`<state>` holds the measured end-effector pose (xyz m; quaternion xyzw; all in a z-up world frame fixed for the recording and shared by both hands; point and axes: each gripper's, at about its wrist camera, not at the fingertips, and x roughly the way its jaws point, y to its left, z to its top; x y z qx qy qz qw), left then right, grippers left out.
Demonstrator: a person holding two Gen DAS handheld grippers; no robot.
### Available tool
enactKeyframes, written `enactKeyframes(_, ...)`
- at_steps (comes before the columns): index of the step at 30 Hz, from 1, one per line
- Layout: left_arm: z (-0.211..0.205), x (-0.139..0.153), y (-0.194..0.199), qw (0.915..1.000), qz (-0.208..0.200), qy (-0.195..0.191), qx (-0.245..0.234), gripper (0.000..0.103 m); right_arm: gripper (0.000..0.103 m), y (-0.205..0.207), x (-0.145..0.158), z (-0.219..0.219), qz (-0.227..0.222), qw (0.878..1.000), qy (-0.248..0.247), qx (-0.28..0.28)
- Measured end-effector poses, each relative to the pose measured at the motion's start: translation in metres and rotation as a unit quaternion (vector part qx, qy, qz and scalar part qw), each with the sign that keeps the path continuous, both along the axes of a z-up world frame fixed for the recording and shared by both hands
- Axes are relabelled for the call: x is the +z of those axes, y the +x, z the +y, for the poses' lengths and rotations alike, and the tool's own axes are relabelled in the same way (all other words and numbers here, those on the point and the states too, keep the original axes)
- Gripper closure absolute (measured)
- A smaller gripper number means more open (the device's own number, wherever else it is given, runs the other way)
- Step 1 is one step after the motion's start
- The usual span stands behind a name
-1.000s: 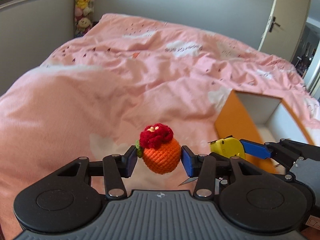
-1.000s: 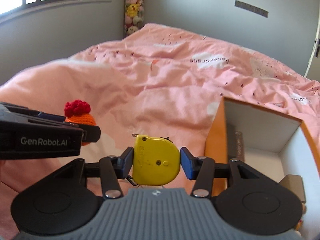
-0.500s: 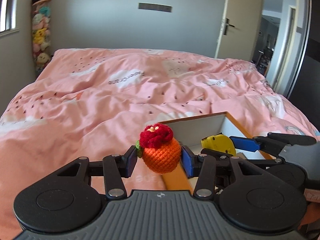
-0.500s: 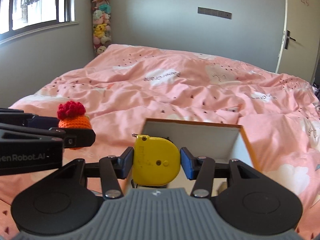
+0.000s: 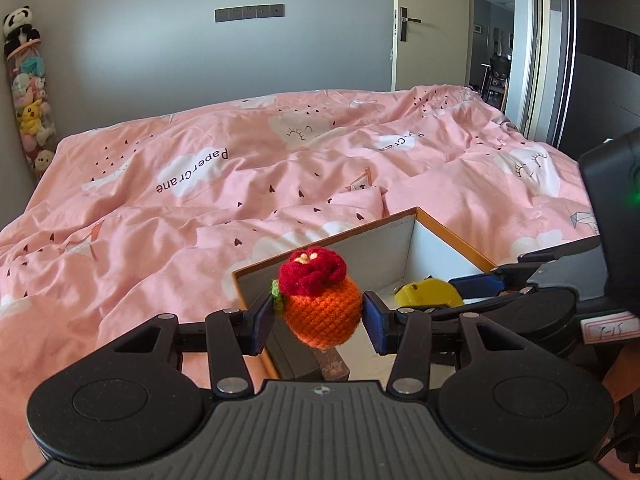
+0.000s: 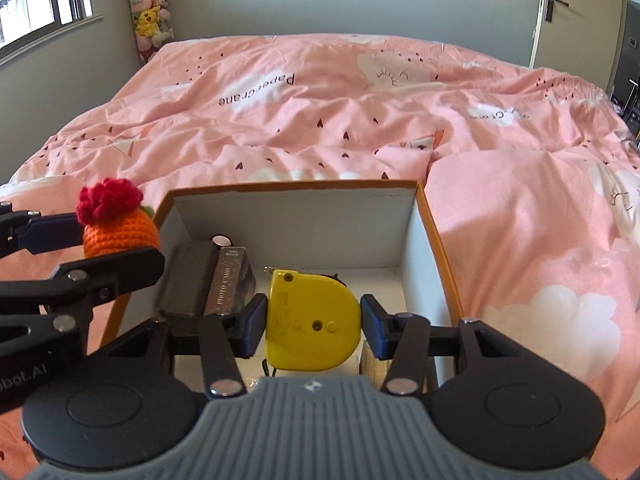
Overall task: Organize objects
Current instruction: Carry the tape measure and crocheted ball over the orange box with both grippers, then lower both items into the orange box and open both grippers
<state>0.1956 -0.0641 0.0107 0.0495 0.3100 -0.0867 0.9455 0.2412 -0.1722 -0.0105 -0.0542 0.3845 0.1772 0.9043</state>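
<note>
**Both tongs loaded at the box**

The orange-sided box (image 6: 430, 216) sits on the pink bed (image 6: 320, 120). The right tongs (image 6: 314, 320) clamp a yellow tape measure (image 6: 312, 320) above the box's white interior, beside a dark photo-card pack (image 6: 228, 280) lying inside. The left tongs (image 5: 318, 316) pinch an orange crocheted fruit (image 5: 322, 312) at the box's left wall.

we had two fisheye cameras, one on each gripper, both looking forward and down along the fingers across the pink bed (image 5: 200, 208) toward the far wall. the right view sat close above the open box (image 6: 430, 216); the left looked from the box's left side. both shared the box (image 5: 448, 236), bed and door.
</note>
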Motion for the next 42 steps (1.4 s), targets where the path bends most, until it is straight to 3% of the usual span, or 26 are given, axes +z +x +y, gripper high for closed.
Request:
enactKeyframes(7,0.003,-0.005,0.023,0.9997,-0.010,0.010,-0.018,0.050,0.051,0.031,-0.020,0.001,0.042,0.999,0.017,-0.017)
enactKeyframes(12,0.011,-0.006,0.048,0.9991,0.015,-0.017,-0.037,0.050,0.051,0.050,-0.030,0.001,0.071,0.997,0.033,-0.026)
enactKeyframes(16,0.009,-0.012,0.062,0.9990,0.027,0.005,-0.036,0.050,0.051,0.064,-0.040,0.006,0.098,0.994,0.047,-0.022)
enactKeyframes(23,0.016,-0.021,0.076,0.9986,0.046,0.000,-0.027,0.050,0.051,0.074,-0.063,0.024,0.145,0.989,0.030,0.012)
enactKeyframes(31,0.013,-0.029,0.081,0.9977,0.059,0.004,-0.031,0.050,0.048,0.075,-0.067,0.018,0.171,0.982,0.080,0.007)
enactKeyframes(35,0.011,-0.031,0.082,0.9975,0.062,0.008,-0.034,0.050,0.046,0.071,-0.061,0.013,0.164,0.982,0.090,-0.002)
enactKeyframes(39,0.006,-0.029,0.081,0.9968,0.062,0.010,-0.050,0.050,0.057,0.059,-0.046,0.006,0.129,0.989,0.072,-0.008)
enactKeyframes(42,0.001,-0.029,0.083,0.9953,0.073,-0.002,-0.064,0.050,0.064,0.046,-0.030,0.001,0.075,0.997,0.031,-0.009)
